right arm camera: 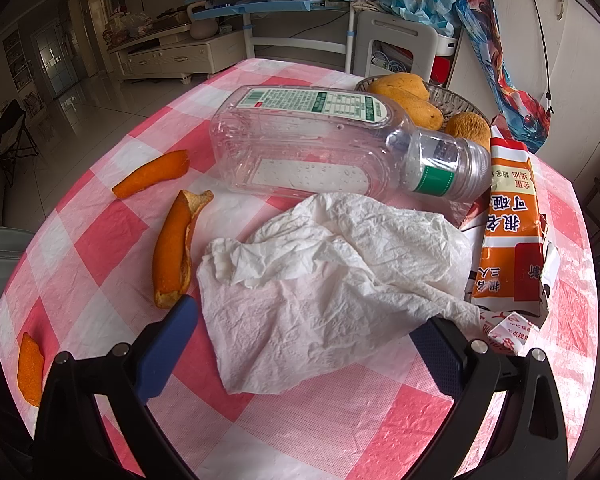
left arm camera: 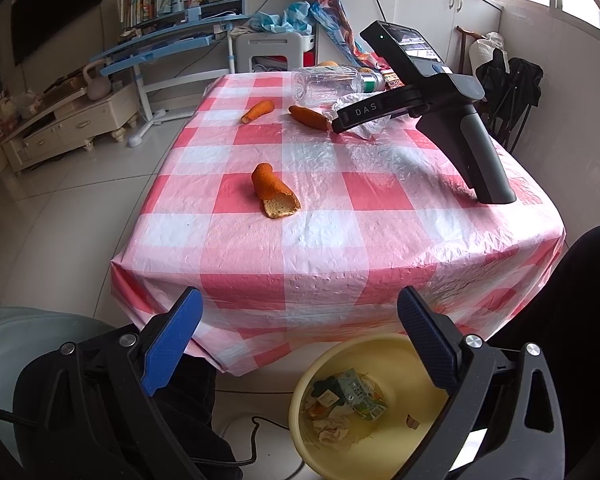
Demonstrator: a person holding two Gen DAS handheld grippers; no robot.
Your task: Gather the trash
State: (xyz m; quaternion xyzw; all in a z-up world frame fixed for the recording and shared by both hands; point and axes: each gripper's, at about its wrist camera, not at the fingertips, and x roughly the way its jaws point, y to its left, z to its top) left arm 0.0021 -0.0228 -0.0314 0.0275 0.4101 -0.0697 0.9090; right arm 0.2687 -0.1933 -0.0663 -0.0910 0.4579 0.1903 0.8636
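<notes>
My left gripper [left arm camera: 300, 332] is open and empty, held off the table's near edge above a yellow bin [left arm camera: 420, 356] on the floor that holds a carton and scraps. Orange peels [left arm camera: 274, 194] lie on the checked table. My right gripper [right arm camera: 304, 340] is open, its fingers either side of the near edge of a crumpled white tissue [right arm camera: 320, 268]. Behind the tissue lie an empty clear plastic bottle [right arm camera: 300, 144], an orange torn carton [right arm camera: 508, 236] and more peels [right arm camera: 174, 248]. The right gripper's body [left arm camera: 440, 92] shows in the left wrist view, over the tissue [left arm camera: 364, 120].
A glass dish of fruit [right arm camera: 416, 100] stands at the table's far end. A blue desk [left arm camera: 168, 44], a white stool [left arm camera: 274, 52] and a low cabinet [left arm camera: 72, 124] stand beyond the table. A grey chair [left arm camera: 28, 340] is at the left, by the bin.
</notes>
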